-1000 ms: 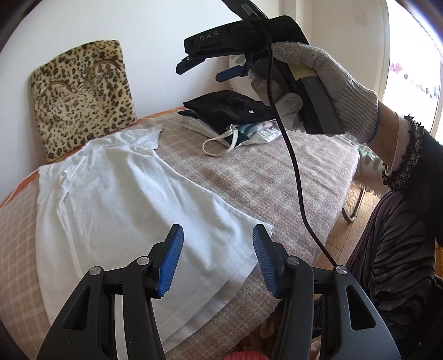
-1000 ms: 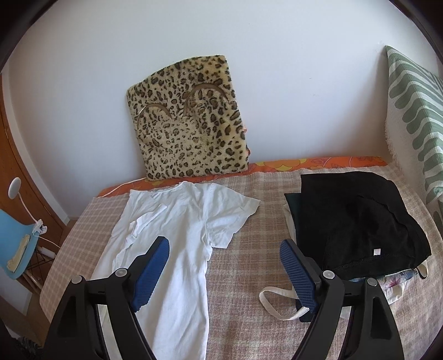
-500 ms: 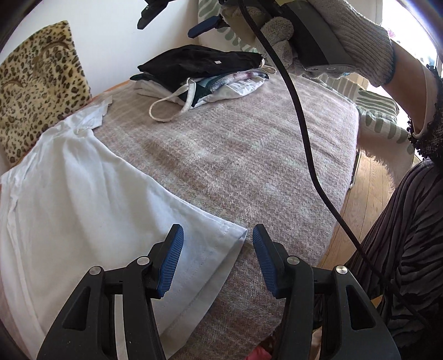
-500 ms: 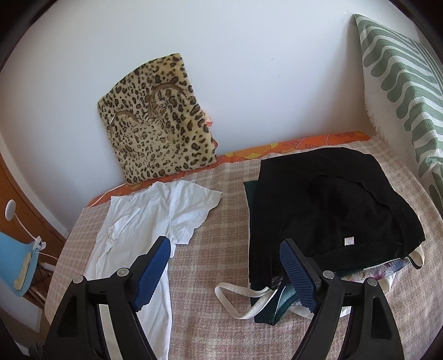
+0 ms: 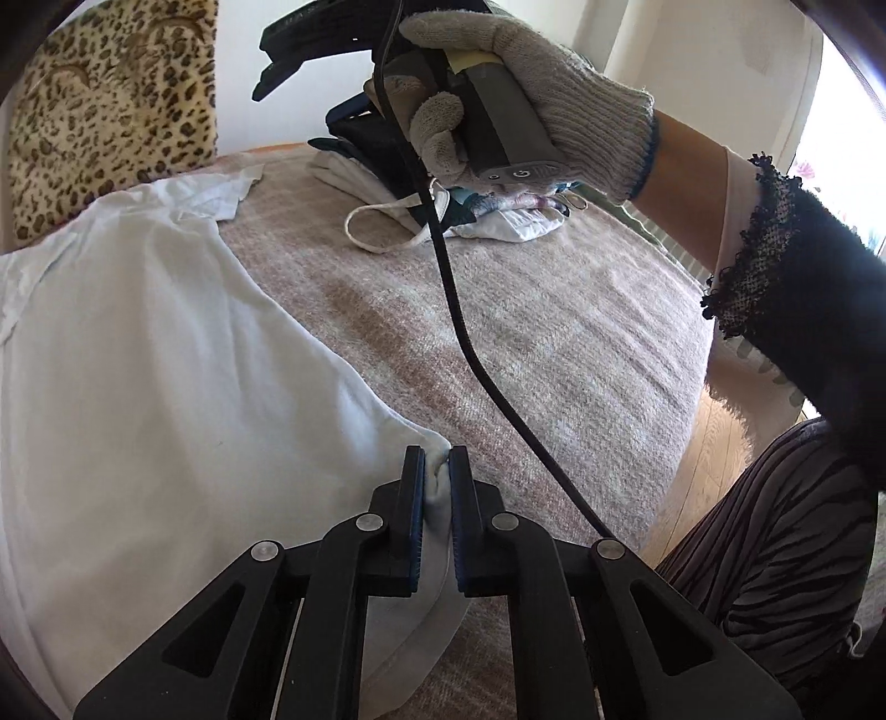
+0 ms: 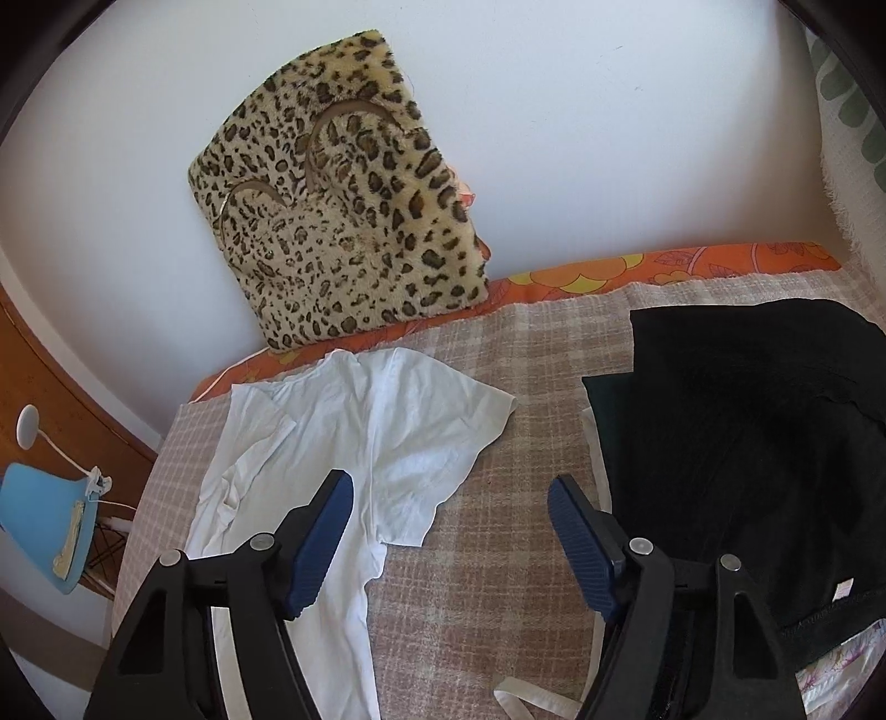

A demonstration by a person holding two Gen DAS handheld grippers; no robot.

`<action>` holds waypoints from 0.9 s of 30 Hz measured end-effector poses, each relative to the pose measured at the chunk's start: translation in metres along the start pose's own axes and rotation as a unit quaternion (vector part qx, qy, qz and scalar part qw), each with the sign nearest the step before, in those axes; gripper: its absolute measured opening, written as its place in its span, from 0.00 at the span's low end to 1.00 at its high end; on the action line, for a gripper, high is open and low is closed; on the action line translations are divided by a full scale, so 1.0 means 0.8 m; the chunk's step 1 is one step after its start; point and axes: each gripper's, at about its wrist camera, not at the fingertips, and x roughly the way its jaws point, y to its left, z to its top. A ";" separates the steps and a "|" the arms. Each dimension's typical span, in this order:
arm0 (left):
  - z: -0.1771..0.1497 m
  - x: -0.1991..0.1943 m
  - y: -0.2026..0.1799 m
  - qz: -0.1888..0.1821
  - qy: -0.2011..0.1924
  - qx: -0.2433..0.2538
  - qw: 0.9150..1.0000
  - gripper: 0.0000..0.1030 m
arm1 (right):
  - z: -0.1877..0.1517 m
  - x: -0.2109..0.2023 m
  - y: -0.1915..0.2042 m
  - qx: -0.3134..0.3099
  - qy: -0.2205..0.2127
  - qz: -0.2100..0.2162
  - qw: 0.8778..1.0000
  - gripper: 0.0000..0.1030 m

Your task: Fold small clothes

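A white T-shirt (image 5: 166, 376) lies spread flat on the checked bed cover (image 5: 554, 332). My left gripper (image 5: 437, 471) is shut on the shirt's near hem corner. In the right wrist view the shirt's (image 6: 354, 437) upper part with its short sleeve shows at the far end of the bed. My right gripper (image 6: 451, 531) is open and empty, held in the air above the cover beside that sleeve. In the left wrist view it (image 5: 310, 50) is up high in a gloved hand (image 5: 526, 105), with its cable (image 5: 459, 310) hanging down.
A pile of dark and light clothes (image 6: 747, 443) with a white strap (image 5: 382, 227) sits at the right of the bed. A leopard-print cushion (image 6: 343, 210) leans on the wall. A green striped pillow (image 6: 853, 94) stands at the far right. A blue chair (image 6: 44, 526) stands left of the bed.
My left gripper moved onto the shirt's hem corner and closed on it. My right gripper, still open, swung back left toward the sleeve.
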 end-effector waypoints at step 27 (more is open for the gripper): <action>0.002 -0.002 0.009 0.014 -0.002 -0.007 1.000 0.22 | 0.052 0.180 0.005 -0.048 0.066 -0.112 0.990 0.67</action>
